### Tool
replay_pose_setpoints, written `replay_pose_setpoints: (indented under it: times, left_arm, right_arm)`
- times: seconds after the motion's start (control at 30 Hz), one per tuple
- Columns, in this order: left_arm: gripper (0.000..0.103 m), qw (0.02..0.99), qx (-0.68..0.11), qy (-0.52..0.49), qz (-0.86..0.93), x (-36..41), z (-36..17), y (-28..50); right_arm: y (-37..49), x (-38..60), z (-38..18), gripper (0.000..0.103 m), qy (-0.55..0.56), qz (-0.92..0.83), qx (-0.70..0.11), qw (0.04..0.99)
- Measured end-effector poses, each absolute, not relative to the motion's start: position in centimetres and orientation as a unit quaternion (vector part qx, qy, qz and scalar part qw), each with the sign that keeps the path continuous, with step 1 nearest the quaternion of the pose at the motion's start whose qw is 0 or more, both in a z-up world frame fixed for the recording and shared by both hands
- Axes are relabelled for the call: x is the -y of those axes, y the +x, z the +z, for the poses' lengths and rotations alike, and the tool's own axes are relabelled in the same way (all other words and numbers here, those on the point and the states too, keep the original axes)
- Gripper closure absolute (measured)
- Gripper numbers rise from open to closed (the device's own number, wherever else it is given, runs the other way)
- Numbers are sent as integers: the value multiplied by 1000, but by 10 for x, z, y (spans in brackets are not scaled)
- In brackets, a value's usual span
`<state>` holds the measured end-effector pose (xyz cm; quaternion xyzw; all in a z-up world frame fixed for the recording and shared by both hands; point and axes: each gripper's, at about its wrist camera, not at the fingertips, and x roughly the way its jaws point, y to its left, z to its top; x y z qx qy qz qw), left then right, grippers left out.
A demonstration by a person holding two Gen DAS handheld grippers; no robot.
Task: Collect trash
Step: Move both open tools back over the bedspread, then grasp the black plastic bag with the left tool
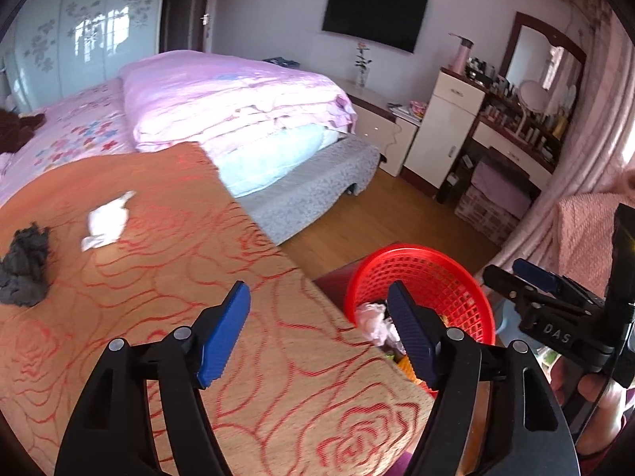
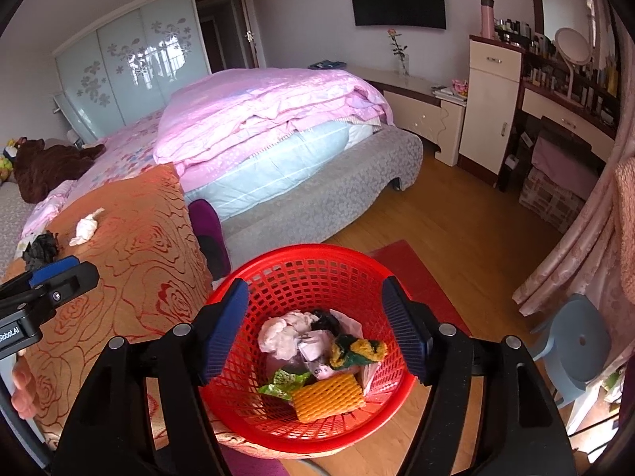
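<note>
A rose-patterned cloth [image 1: 166,277] covered the counter, which stood against the bed [image 2: 278,150]. The red basket [image 2: 301,277] sat beside the counter's right edge, holding crumpled paper, an orange foam net [image 2: 329,398] and wrappers. Near the counter's far left edge lay a white tissue [image 1: 106,220] and, just beside it, a dark wad [image 1: 25,267]. The left gripper [image 1: 319,335] hovered spread wide and empty over the counter's right edge; the right gripper [image 2: 315,331] gaped empty above the basket.

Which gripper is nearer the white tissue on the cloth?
Left. The left gripper hangs over the patterned cloth, the white tissue ahead-left; the right gripper is over the red basket.
</note>
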<state>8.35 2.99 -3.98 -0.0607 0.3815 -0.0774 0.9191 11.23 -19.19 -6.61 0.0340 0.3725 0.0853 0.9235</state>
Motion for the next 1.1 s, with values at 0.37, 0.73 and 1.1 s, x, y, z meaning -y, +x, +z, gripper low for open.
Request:
replay_pose_setpoints:
  times: [0.37, 0.73, 1.1]
  left_arm:
    - [31, 927, -366, -85, 0, -99, -33, 70]
    - [23, 925, -342, -94, 135, -199, -16, 67]
    - [21, 907, -379, -87, 164, -235, -33, 100]
  right_arm:
    - [104, 157, -61, 35, 10, 120, -365, 923]
    - [96, 134, -60, 35, -2, 145, -370, 917]
    - [101, 133, -65, 35, 6, 150, -385, 911]
